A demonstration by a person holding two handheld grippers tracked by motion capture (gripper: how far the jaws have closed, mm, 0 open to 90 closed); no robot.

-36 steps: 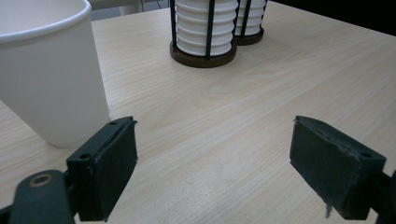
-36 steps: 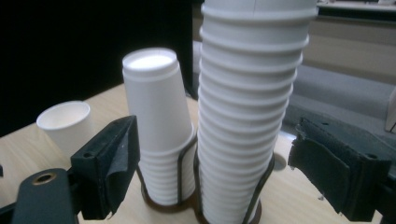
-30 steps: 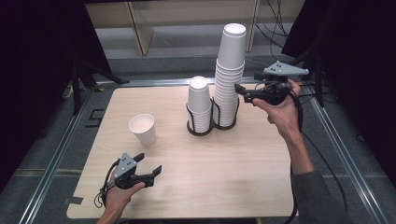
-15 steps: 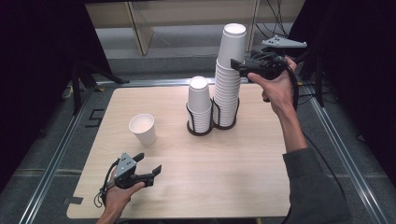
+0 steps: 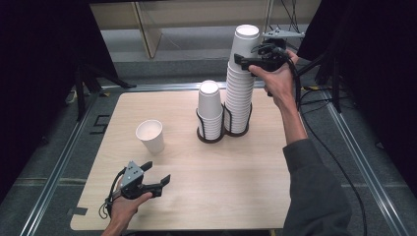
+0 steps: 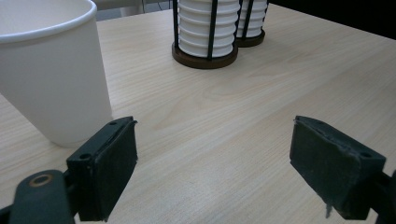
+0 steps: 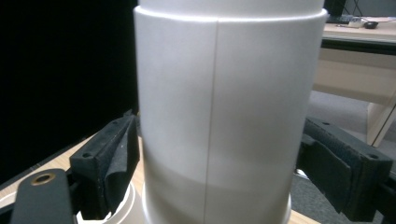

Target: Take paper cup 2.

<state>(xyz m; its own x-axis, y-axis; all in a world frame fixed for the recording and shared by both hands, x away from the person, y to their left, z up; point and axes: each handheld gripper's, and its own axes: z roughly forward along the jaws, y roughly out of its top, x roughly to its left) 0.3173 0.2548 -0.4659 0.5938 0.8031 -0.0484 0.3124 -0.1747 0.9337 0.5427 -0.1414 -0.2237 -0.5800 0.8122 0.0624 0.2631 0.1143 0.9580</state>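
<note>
A tall stack of white paper cups and a shorter stack stand in a black wire holder at the table's far middle. My right gripper is raised to the tall stack's top cup. Its jaws are open on either side of that cup, with the pads close to the wall and no squeeze showing. A single white cup stands upright on the left. My left gripper rests near the front edge, open and empty, with that cup just beyond its left jaw.
The wooden table has metal rails along its sides. Cables trail from the right gripper down the right side. A pale cabinet stands behind the table. The two stacks in their holder sit ahead of the left gripper.
The right hand has risen and moved left, from beside the lower part of the tall stack up to its top cup. The left hand has not moved.
</note>
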